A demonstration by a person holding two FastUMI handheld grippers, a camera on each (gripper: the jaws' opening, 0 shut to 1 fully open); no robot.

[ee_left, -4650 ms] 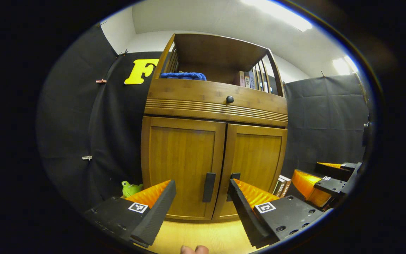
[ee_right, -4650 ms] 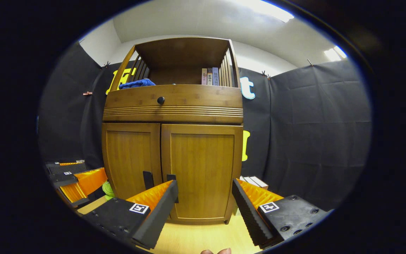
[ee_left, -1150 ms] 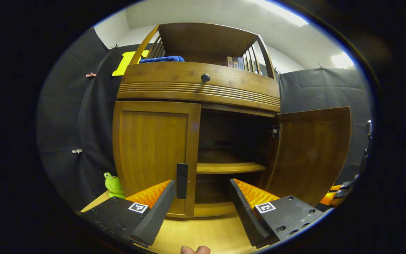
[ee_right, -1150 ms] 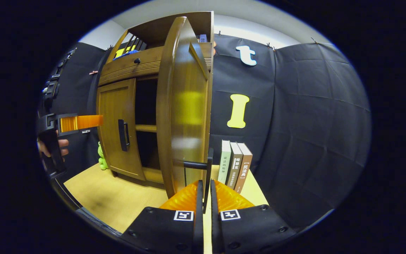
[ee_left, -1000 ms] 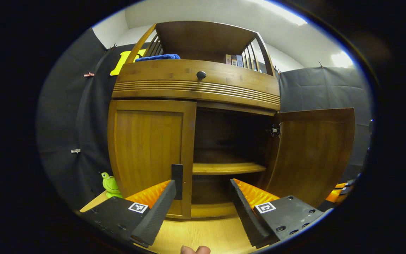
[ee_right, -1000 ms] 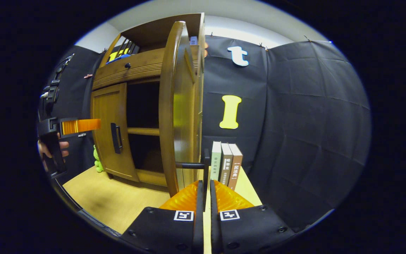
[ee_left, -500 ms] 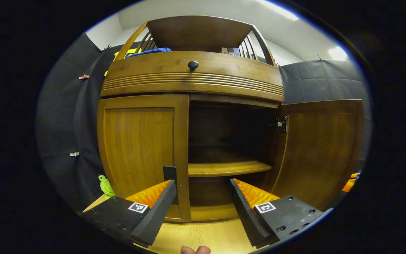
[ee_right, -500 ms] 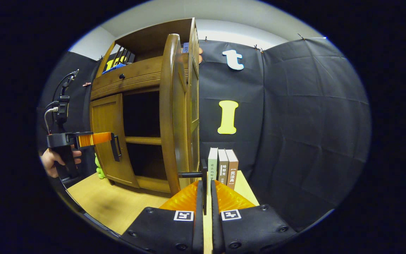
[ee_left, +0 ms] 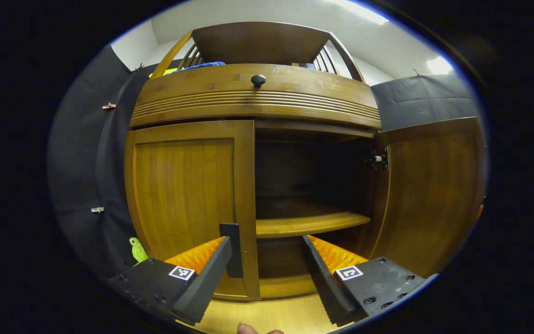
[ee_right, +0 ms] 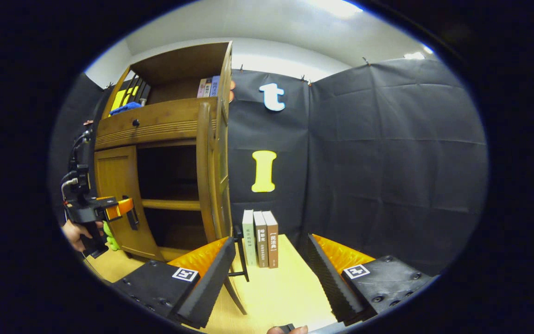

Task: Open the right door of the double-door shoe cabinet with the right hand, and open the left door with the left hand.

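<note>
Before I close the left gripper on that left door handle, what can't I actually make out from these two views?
- Left door handle: left gripper view, lower part behind the gripper's own finger.
- Cabinet interior: left gripper view, back and below the shelf too dark.
- Right door: right gripper view, seen edge-on; its face unreadable.
- Left gripper: right gripper view, too small to judge contact.

One cabinet point(ee_left: 255, 99), two doors point(ee_left: 186, 185), three books point(ee_right: 260, 239), one frog point(ee_left: 136, 249)

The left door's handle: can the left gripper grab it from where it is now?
Probably yes. The left gripper is open right in front of the closed left door, its handle beside one finger, nothing between them.
</note>
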